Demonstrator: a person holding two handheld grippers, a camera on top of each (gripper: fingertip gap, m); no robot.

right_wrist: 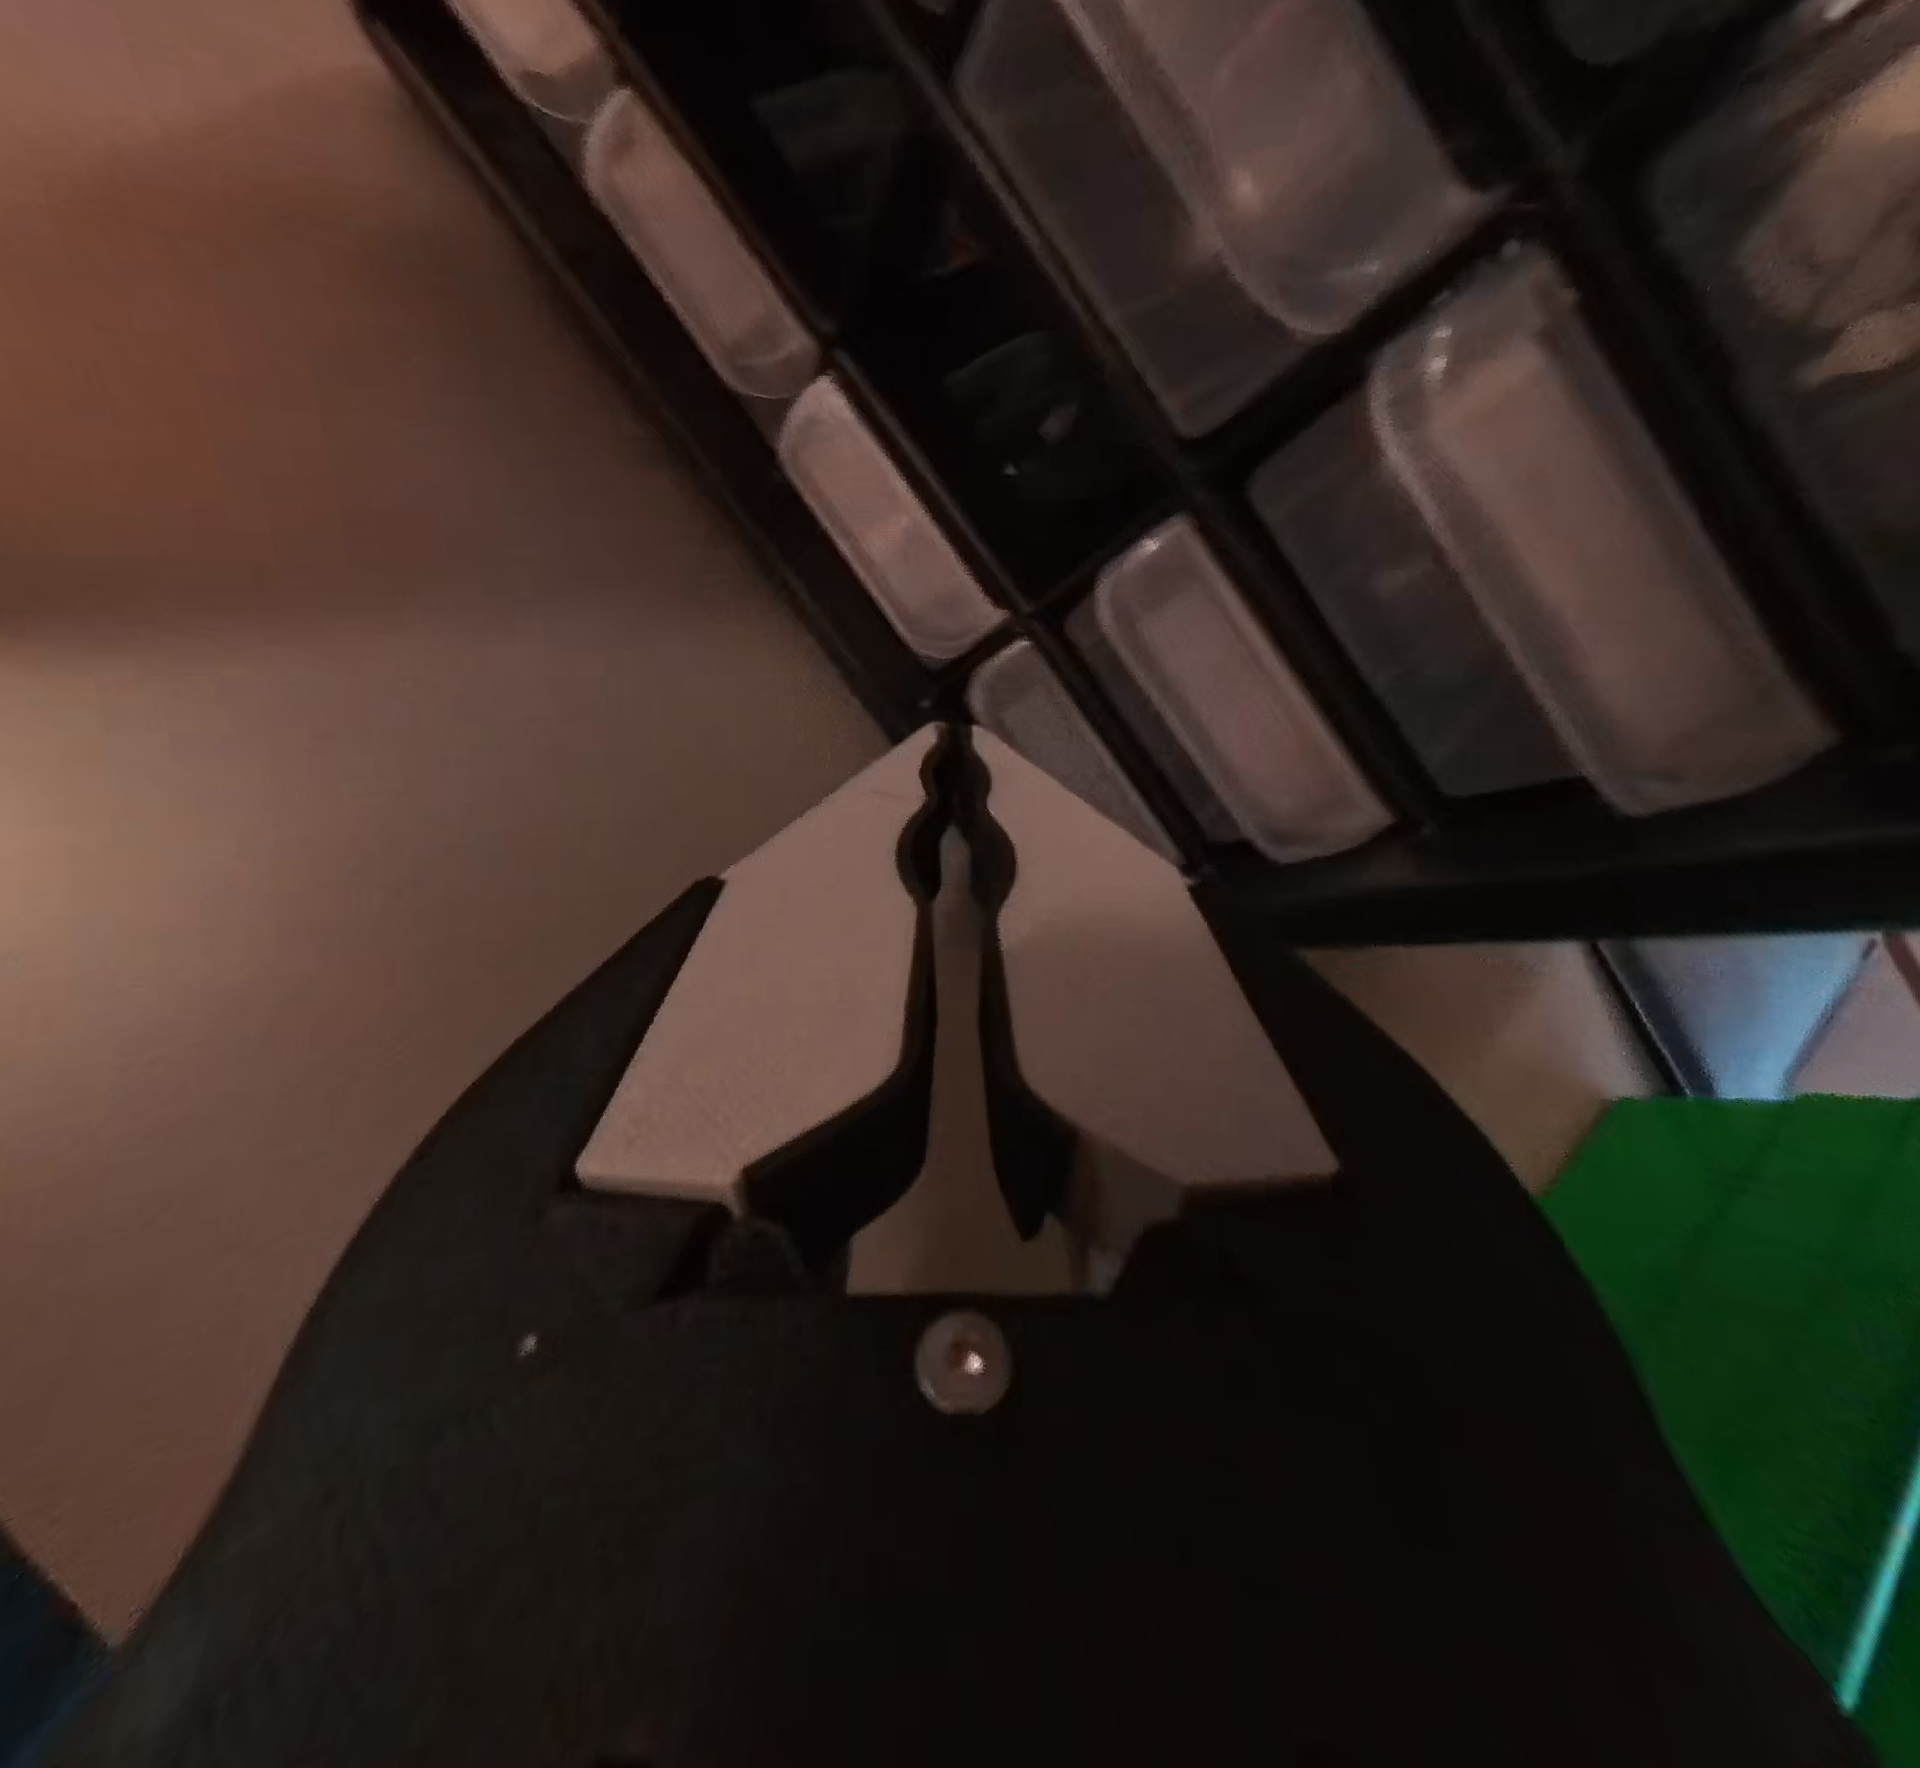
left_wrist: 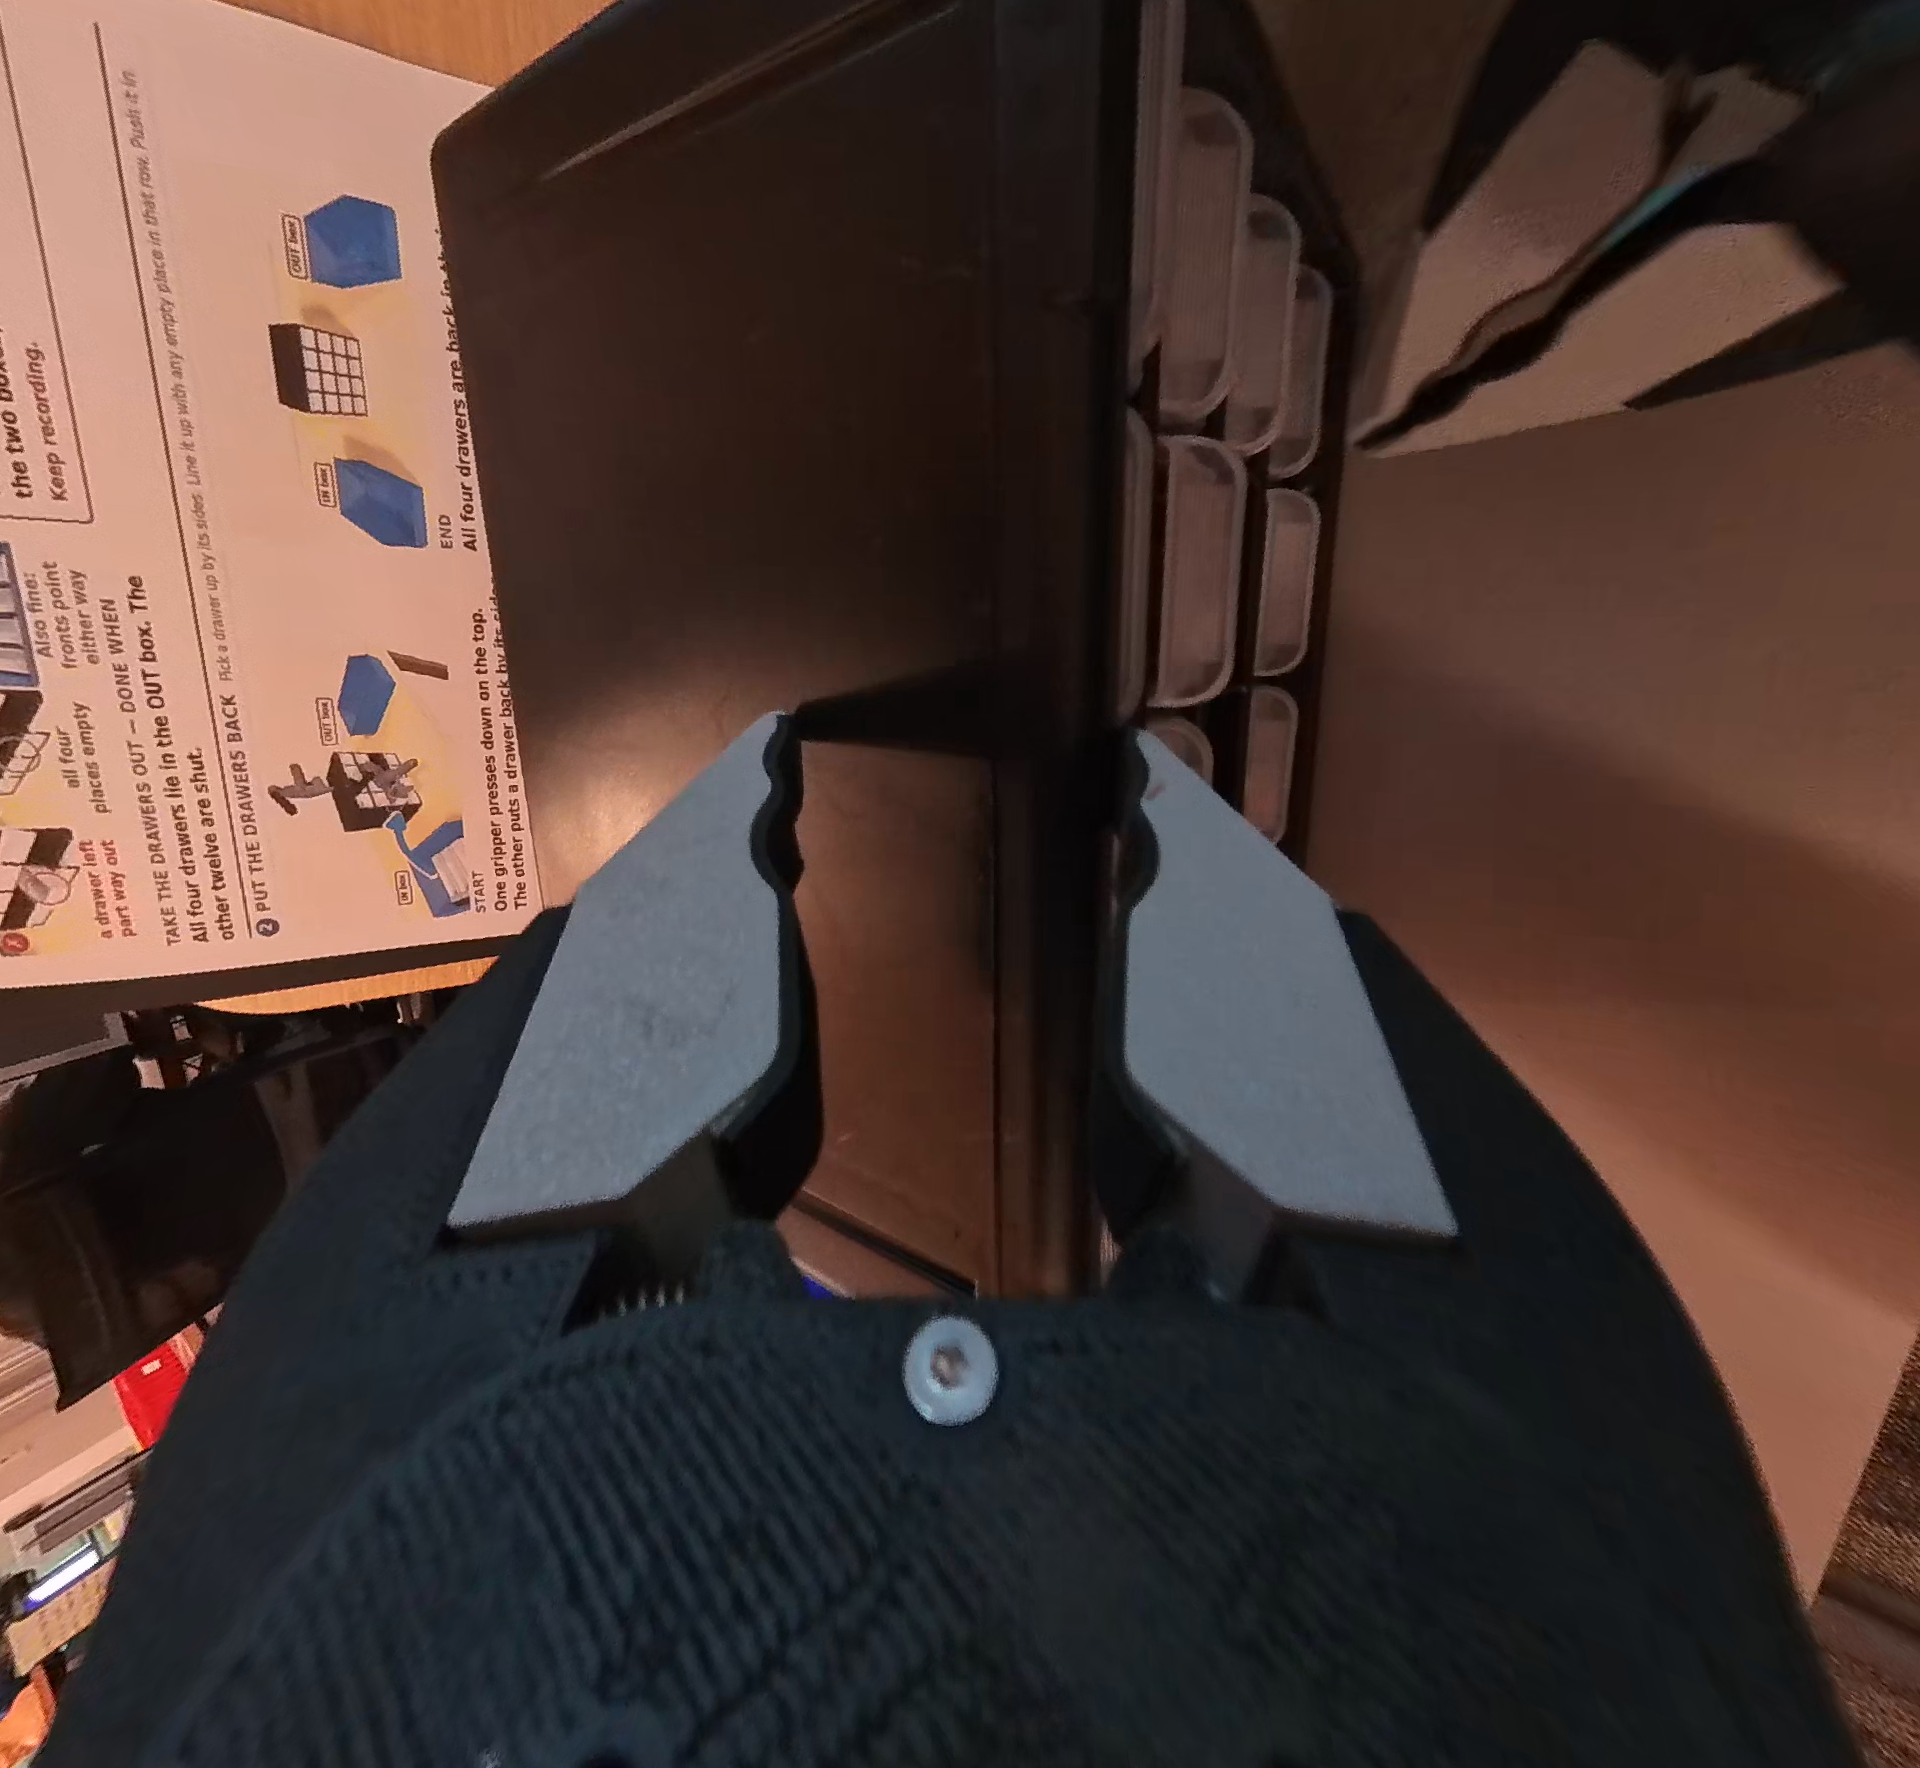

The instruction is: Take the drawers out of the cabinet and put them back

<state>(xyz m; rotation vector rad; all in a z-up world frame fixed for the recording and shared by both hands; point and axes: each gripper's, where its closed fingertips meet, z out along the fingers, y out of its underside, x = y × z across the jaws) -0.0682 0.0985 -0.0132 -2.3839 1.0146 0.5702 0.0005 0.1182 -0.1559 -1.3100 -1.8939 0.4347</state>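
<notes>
In the left wrist view, the left tool (left_wrist: 956,773) stands wide open astride the front top edge of the black cabinet (left_wrist: 748,388), gripping nothing. The clear drawers (left_wrist: 1200,565) sit in the cabinet front, and a printed sheet (left_wrist: 208,471) lies on the desk (left_wrist: 1610,783) behind the cabinet. If this tool only rests there, the cabinet could slide or tip when a drawer is pulled.

In the right wrist view, the right tool (right_wrist: 951,752) is closed and empty, its tips just beside the cabinet's lower corner, near one drawer (right_wrist: 1226,690). One row shows empty slots (right_wrist: 935,264). Closed like this, it may push the frame instead of catching a drawer.
</notes>
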